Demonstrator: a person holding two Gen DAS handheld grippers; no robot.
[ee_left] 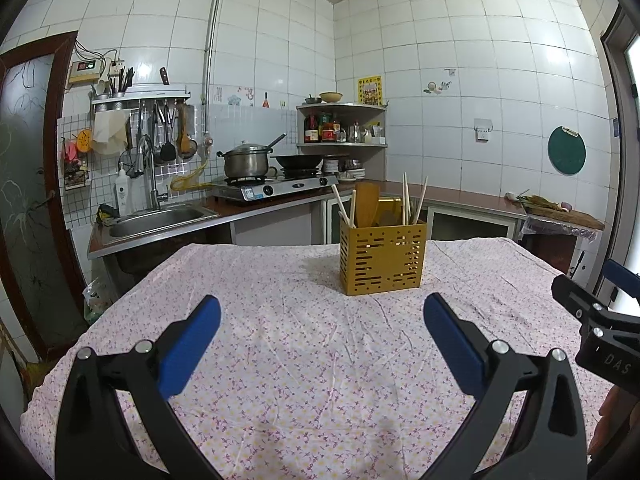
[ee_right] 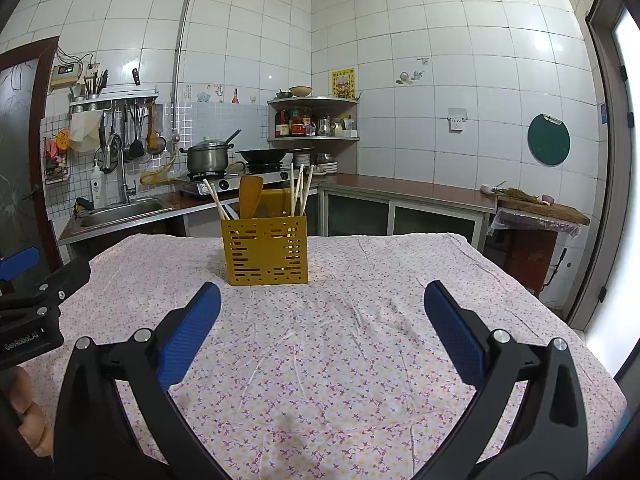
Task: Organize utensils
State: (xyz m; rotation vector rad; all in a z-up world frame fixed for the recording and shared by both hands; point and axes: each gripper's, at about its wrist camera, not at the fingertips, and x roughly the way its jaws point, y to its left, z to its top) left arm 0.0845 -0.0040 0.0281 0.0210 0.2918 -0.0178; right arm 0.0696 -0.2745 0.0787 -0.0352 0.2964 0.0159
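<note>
Your left gripper (ee_left: 322, 312) hangs above the flowered tablecloth (ee_left: 304, 360) with its 2 blue fingers (ee_left: 188, 350) spread wide and nothing between them. Your right gripper (ee_right: 322, 300) is spread just as wide and also empty. Each one shows at the edge of the other's view: the right at the right margin of the left wrist view, the left gripper at the left margin of the right wrist view, where some of your fingertips (ee_right: 24, 404) show on its handle.

The yellow utensil holder (ee_left: 383, 258) stands upright on the cloth toward the far side of the table, ahead of both grippers and well apart from them. In it you have a wooden spatula (ee_left: 367, 204) and several pale chopsticks (ee_left: 406, 198) that lean out over the rim.

Beyond the table, a sink (ee_left: 158, 218), a lidded pot (ee_left: 245, 162) and a wok (ee_left: 298, 160) sit on the counter.
</note>
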